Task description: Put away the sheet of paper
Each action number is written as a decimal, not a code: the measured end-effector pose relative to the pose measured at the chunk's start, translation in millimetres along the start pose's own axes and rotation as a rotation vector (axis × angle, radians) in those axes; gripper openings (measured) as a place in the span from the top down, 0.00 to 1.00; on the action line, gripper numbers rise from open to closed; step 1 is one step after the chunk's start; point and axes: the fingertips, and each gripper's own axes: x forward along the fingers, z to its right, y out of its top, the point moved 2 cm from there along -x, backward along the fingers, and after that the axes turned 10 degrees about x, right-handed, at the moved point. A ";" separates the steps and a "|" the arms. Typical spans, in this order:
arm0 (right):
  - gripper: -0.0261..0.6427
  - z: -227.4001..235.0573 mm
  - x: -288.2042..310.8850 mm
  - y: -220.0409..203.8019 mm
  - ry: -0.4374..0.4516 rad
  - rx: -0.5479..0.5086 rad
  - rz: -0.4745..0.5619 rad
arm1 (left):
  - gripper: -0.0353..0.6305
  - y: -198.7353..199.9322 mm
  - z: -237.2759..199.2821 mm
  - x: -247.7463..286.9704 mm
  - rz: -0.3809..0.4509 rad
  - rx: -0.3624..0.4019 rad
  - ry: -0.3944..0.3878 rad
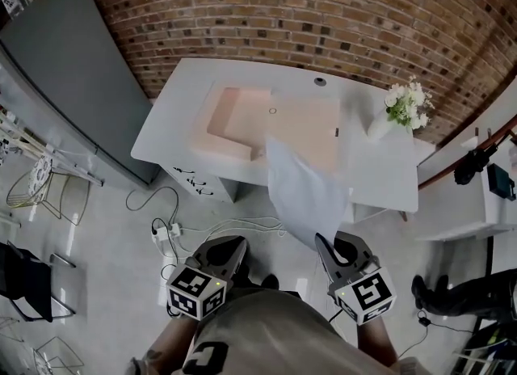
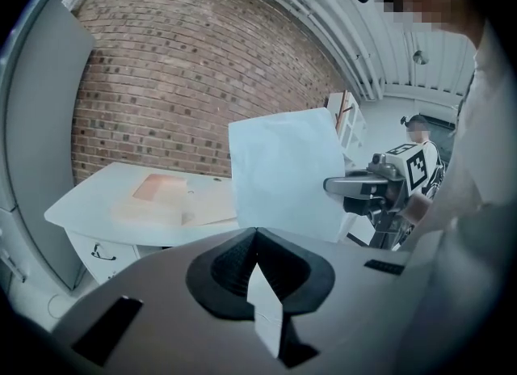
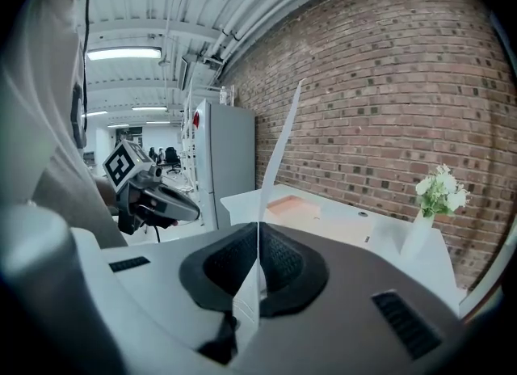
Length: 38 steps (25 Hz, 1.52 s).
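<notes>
The pale sheet of paper [image 1: 300, 194] hangs in the air in front of the white desk [image 1: 384, 178], and its lower corner is pinched in my right gripper [image 1: 325, 241], which is shut on it. In the right gripper view the sheet [image 3: 279, 143] rises edge-on from the closed jaws of the right gripper [image 3: 258, 229]. The left gripper view shows the sheet [image 2: 283, 175] flat and facing the camera. My left gripper [image 1: 237, 246] is shut and holds nothing, a little left of the sheet and apart from it. An open pink folder [image 1: 242, 123] lies on the desk.
A vase of white flowers [image 1: 404, 107] stands at the desk's right end. A tall grey cabinet [image 1: 73, 82] stands to the left. Cables and a power strip [image 1: 166, 236] lie on the floor before the desk. A wire chair [image 1: 36, 183] is at far left.
</notes>
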 end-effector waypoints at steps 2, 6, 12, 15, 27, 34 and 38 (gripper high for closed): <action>0.93 3.4 3.1 2.8 -0.018 0.005 -0.008 | 0.93 2.8 -5.3 6.5 0.002 0.001 -0.018; 0.93 11.7 15.3 8.8 -0.050 0.004 -0.027 | 0.93 8.0 -20.8 18.9 0.014 -0.001 -0.046; 0.93 8.2 50.0 24.2 -0.057 -0.004 -0.049 | 0.93 6.8 -62.4 21.1 0.011 -0.031 -0.050; 0.93 4.6 67.3 32.2 -0.064 -0.018 -0.073 | 0.93 5.9 -84.1 20.8 0.011 -0.045 -0.054; 0.93 -2.4 117.6 64.4 -0.148 -0.058 -0.117 | 0.93 11.4 -153.7 19.5 0.048 -0.063 -0.097; 0.93 -3.0 145.7 83.6 -0.173 -0.089 -0.123 | 0.93 7.3 -193.8 12.1 0.071 -0.091 -0.077; 0.93 -5.3 161.1 89.1 -0.181 -0.105 -0.135 | 0.93 1.7 -210.0 7.8 0.073 -0.108 -0.076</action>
